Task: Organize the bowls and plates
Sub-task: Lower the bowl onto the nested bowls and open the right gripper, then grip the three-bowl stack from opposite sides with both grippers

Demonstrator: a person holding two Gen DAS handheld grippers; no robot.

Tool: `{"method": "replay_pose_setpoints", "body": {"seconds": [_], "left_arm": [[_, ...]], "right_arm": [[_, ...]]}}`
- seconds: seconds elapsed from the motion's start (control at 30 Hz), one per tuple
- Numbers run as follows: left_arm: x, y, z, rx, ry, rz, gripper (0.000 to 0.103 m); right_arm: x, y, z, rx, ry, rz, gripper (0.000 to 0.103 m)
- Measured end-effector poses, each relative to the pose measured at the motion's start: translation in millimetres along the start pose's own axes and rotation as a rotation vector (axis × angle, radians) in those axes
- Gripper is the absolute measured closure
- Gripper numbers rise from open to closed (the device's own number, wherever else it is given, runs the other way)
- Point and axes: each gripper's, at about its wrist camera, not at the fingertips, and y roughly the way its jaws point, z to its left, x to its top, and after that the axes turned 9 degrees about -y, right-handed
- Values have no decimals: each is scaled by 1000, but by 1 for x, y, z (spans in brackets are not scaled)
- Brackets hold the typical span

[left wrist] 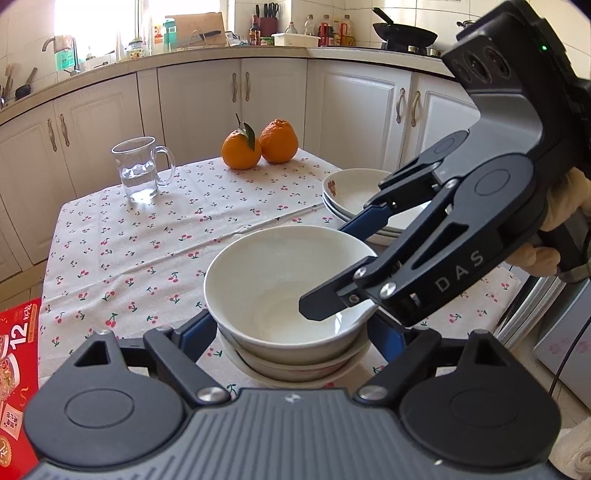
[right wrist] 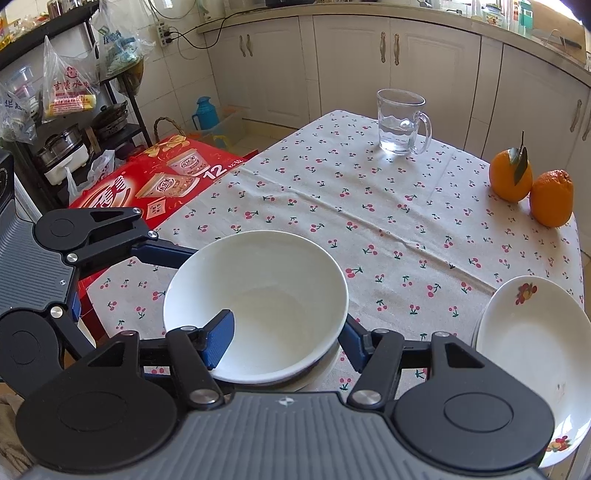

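Bowl: plain white bowl [right wrist: 258,302], deep, glossy, topmost of nested stack [left wrist: 295,363].
Right gripper [right wrist: 284,339]: fingers straddle its rim, grip unclear.
Left gripper [left wrist: 295,332]: fingers spread wide beside stack, holding nothing.

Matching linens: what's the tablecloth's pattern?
Small red cherries with green stems on the beige tablecloth; clearest in the right wrist view.

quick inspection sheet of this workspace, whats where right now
surface: cherry-print tablecloth, no spills seen
job's things: white bowl stack at the near edge; plate stack beside it
clutter: glass mug with water, two oranges, far side
grippers: left gripper flanks the bowl stack, contact unclear; right gripper open, one finger inside the top bowl, one outside
cables: dark cable beside the table; plugged power strip on the wall
surroundings: white cabinets, red carton, loaded rack
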Motion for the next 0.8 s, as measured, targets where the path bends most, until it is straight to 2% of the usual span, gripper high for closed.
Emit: {"method": "replay_pose_setpoints", "body": {"seconds": [0.1, 0.17, 0.3, 0.4, 0.47, 0.57, 0.8], "left_arm": [[-1, -3, -3, 21, 31, -16, 10], [-2, -7, -3, 16, 46, -21, 9], [-5, -15, 0, 3, 57, -13, 9], [-10, -23, 6, -5, 70, 0, 8], [-14, -26, 11, -11, 76, 14, 8], [-19, -25, 19, -18, 87, 47, 8], [-30, -9, 27, -19, 176, 131, 8]], "right_arm": [[-3, 0, 0, -8, 1, -4, 26], [-4, -2, 1, -19, 4, -19, 14], [-9, -12, 2, -40, 13, -57, 11], [-17, -29, 6, -55, 3, -119, 0], [-25, -41, 13, -62, -31, -157, 0], [-39, -48, 23, -74, -91, -159, 0], [-67, -22, 33, -97, -137, -50, 0]]}}
